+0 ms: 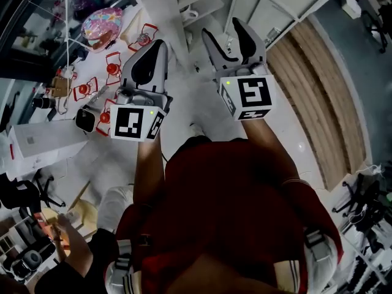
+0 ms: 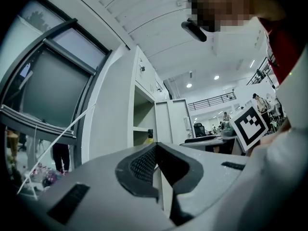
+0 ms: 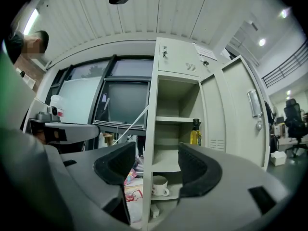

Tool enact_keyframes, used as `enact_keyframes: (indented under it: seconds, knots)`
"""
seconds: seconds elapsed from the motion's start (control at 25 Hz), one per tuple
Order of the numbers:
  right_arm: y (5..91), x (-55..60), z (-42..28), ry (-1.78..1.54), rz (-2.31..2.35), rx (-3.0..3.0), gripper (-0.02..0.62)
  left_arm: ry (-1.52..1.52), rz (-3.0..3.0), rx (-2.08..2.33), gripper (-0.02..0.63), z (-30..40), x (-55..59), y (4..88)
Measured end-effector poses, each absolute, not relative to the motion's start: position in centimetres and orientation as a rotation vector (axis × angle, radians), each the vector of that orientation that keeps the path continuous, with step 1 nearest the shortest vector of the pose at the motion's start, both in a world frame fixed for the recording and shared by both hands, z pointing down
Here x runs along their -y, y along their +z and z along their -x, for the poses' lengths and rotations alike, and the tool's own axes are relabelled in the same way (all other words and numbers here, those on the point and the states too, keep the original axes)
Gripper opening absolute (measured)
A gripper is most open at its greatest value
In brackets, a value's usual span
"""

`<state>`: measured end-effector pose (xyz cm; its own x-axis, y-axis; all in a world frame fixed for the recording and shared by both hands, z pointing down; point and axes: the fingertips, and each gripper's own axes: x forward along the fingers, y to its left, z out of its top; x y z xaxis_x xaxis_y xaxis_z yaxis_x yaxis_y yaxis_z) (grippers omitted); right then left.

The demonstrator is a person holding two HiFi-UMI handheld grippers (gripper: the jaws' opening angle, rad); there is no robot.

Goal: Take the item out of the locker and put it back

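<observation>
Tall pale-grey metal locker [image 3: 178,61] stood open ahead of me, my right gripper [image 3: 156,154] kept jaws wide apart and empty, my left gripper [image 2: 155,148] had jaws together on nothing, yellow dark-capped bottle [image 3: 195,134] sat at the middle shelf's right edge, white ceramic mug [image 3: 159,186] on the shelf below.

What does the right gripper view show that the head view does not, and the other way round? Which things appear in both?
Only the right gripper view: the front of the locker, with a yellow bottle standing on one shelf and the door swung open.
Only the head view: the person's red shirt and the marker cubes on the grippers.
Both: the right hand-held gripper, jaws apart with nothing between them, and the red-and-white packets on the floor.
</observation>
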<state>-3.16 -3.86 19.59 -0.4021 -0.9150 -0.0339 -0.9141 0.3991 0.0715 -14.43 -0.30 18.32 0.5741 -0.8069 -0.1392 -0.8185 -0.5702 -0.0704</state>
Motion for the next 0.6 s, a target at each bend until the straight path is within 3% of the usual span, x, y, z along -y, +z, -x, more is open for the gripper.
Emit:
enact_keyframes:
  seconds: [0.6]
  knots:
    - [19.4, 9.3, 5.2, -0.123, -1.822, 2.534, 0.252, 0.174, 2.694, -1.323, 0.006, 16.7, 5.1, 17.9]
